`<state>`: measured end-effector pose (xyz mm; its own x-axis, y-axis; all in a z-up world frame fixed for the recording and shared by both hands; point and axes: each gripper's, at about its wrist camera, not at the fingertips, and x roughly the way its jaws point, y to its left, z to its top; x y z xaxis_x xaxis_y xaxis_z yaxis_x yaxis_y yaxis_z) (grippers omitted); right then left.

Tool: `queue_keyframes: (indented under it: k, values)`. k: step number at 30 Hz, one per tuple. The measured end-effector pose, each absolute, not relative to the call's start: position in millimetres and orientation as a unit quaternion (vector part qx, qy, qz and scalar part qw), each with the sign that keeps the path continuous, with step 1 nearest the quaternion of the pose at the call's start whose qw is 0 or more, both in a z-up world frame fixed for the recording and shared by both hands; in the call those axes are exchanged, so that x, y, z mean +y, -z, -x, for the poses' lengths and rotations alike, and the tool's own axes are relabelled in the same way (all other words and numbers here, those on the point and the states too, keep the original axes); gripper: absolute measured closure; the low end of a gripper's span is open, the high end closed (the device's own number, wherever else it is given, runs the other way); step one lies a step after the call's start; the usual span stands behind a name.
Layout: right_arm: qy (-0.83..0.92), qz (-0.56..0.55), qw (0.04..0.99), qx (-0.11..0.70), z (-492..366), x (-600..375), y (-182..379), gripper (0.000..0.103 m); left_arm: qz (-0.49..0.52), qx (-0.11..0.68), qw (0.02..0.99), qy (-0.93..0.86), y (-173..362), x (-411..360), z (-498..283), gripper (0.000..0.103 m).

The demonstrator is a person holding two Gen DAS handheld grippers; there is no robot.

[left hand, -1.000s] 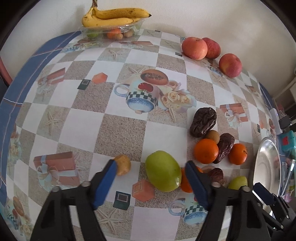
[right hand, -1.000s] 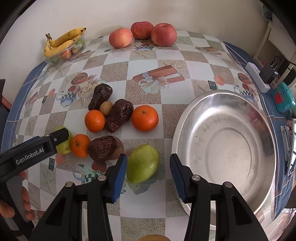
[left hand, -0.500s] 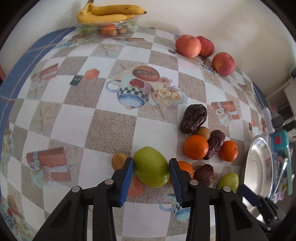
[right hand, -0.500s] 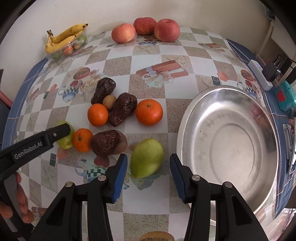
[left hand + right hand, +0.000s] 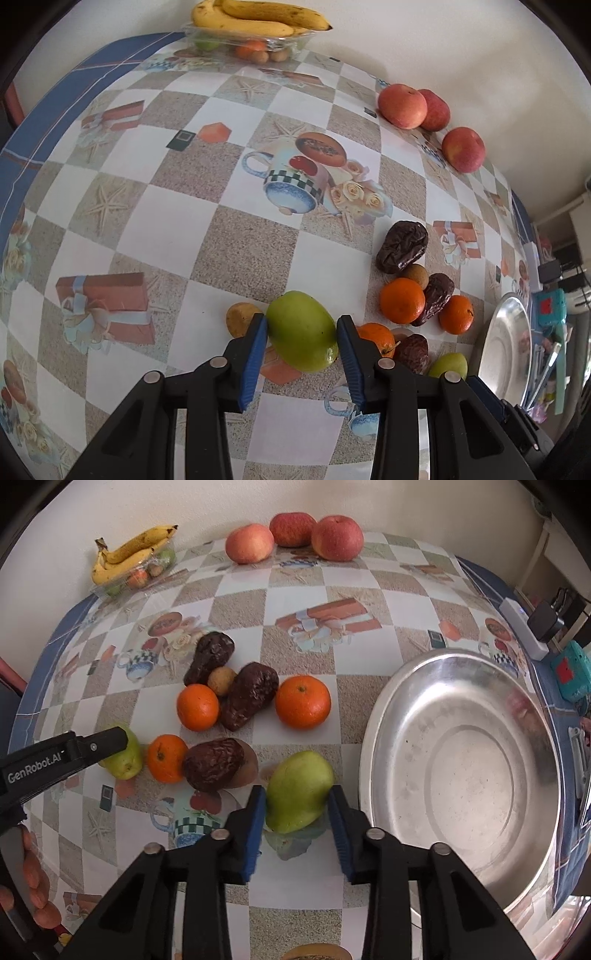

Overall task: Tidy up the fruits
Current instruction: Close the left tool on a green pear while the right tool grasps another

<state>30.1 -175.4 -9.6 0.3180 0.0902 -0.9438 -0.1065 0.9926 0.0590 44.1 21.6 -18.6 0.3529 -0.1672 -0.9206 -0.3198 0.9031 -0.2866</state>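
Note:
In the left wrist view a large green fruit (image 5: 301,330) lies on the patterned tablecloth, and my left gripper (image 5: 301,332) is shut on it with both blue pads against its sides. In the right wrist view a second green fruit, pear-shaped (image 5: 299,790), lies just left of the steel bowl (image 5: 388,720). My right gripper (image 5: 297,805) is closing tight on this one, and its pads touch both flanks. The left gripper (image 5: 110,744) also shows at the left edge of that view, over its green fruit (image 5: 127,762). Both fruits rest on the table.
Oranges (image 5: 303,701) (image 5: 197,707) (image 5: 166,758), dark wrinkled fruits (image 5: 251,694) and a small brown fruit (image 5: 221,680) cluster between the grippers. A small yellow fruit (image 5: 240,319) lies beside the left pad. Apples (image 5: 336,537) and a tray with bananas (image 5: 129,554) line the wall. A person's fingers (image 5: 37,886) show at lower left.
The left jaws went from wide open to gripping the large green fruit. The right jaws, open around the pear-shaped fruit before, have now come in against it.

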Motion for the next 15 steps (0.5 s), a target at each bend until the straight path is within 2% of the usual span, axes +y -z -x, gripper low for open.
queue_keyframes:
  k: [9,10,12,15]
  values:
    - [-0.065,0.029,0.815,0.576,-28,-168,9,0.073,0.209,0.578,0.788,-0.043,21,16,-44,0.062]
    - [-0.067,0.029,0.814,0.577,-29,-168,10,0.072,0.207,0.577,0.789,-0.043,21,15,-44,0.062]
    - [-0.071,0.022,0.807,0.586,-29,-168,15,0.061,0.202,0.575,0.791,-0.044,20,15,-46,0.061]
    - [-0.077,0.012,0.800,0.595,-30,-167,20,0.059,0.190,0.571,0.797,-0.045,20,12,-50,0.060]
